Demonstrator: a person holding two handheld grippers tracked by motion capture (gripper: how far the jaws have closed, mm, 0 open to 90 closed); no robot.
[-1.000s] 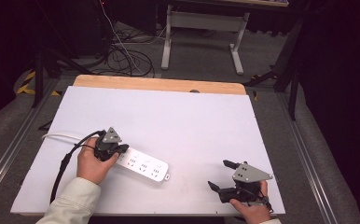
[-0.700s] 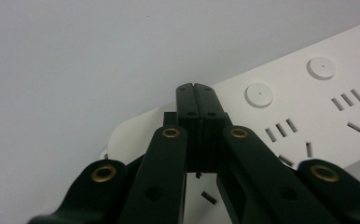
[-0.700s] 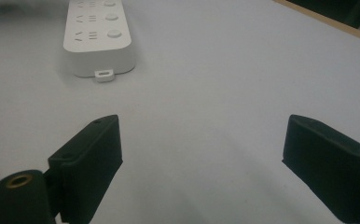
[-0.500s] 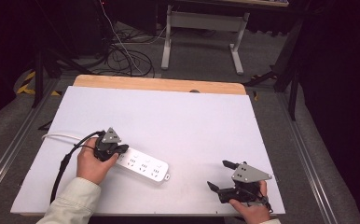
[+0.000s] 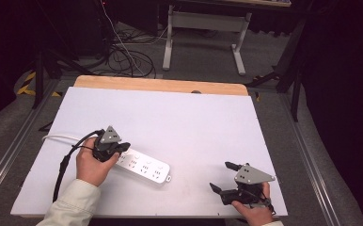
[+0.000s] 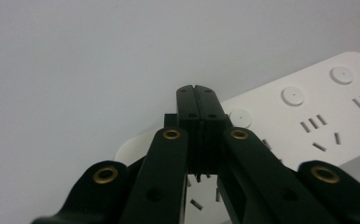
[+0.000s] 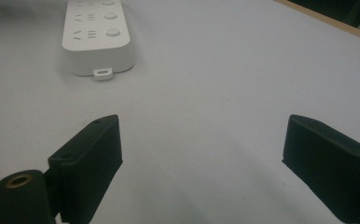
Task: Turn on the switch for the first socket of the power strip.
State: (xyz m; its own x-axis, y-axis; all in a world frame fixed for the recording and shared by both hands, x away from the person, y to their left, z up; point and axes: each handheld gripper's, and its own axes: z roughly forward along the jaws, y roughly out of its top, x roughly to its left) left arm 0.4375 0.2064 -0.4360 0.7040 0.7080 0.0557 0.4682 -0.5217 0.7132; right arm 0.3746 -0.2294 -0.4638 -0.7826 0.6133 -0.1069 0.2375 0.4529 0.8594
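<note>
A white power strip [image 5: 144, 165] lies slanted on the white table [image 5: 184, 117], left of centre near the front. My left gripper [image 5: 123, 148] is over the strip's left end, its jaws shut tight together with nothing visible between them. In the left gripper view the shut tips [image 6: 197, 93] hover just above the strip [image 6: 308, 107], beside its row of round buttons. My right gripper [image 5: 222, 176] rests low at the front right of the table, open and holding nothing. In the right gripper view its open jaws [image 7: 201, 135] point across bare table toward the strip's end [image 7: 96, 32].
A white cord [image 5: 57, 138] runs from the strip toward the table's left edge, and my left gripper's black cable [image 5: 62, 165] trails toward the front. A wooden strip [image 5: 161, 84] borders the far edge. Beyond it are a desk frame [image 5: 203, 33] and floor cables [image 5: 128, 56].
</note>
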